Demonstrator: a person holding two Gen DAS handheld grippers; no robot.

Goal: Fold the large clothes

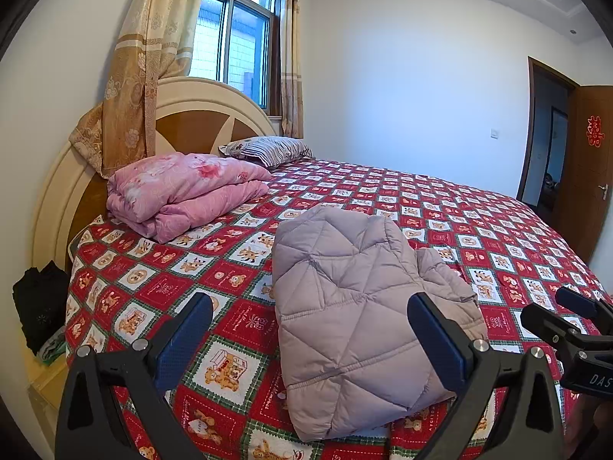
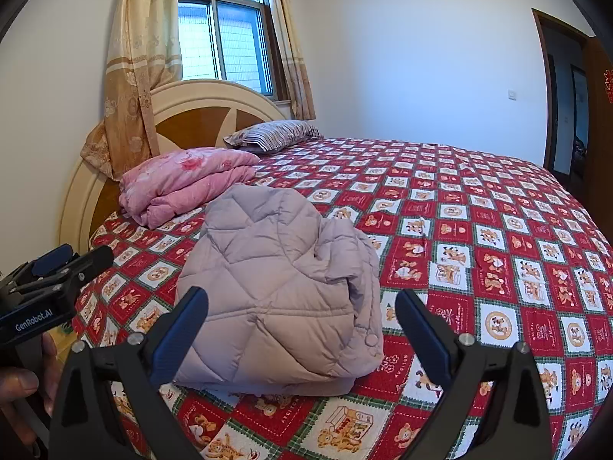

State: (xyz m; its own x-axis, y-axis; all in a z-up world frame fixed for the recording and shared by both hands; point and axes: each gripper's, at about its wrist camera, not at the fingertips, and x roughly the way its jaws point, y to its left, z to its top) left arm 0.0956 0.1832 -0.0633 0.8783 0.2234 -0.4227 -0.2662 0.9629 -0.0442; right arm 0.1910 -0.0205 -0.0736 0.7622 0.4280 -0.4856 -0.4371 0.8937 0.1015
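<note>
A lilac quilted puffer jacket (image 1: pixel 356 306) lies folded into a compact bundle on the red patterned bedspread (image 1: pixel 479 226), near the bed's front edge. It also shows in the right wrist view (image 2: pixel 279 291). My left gripper (image 1: pixel 310 341) is open and empty, held just in front of the jacket's near edge. My right gripper (image 2: pixel 302 329) is open and empty, also held in front of the bundle. The right gripper shows at the right edge of the left wrist view (image 1: pixel 567 318), and the left gripper at the left edge of the right wrist view (image 2: pixel 57 268).
A folded pink quilt (image 1: pixel 184 191) and a striped pillow (image 1: pixel 268 149) lie by the cream headboard (image 1: pixel 199 99). Dark clothes (image 1: pixel 38 306) sit on a bedside stand at left. A curtain (image 1: pixel 130 88) hangs over the headboard. A brown door (image 1: pixel 590 168) stands open at right.
</note>
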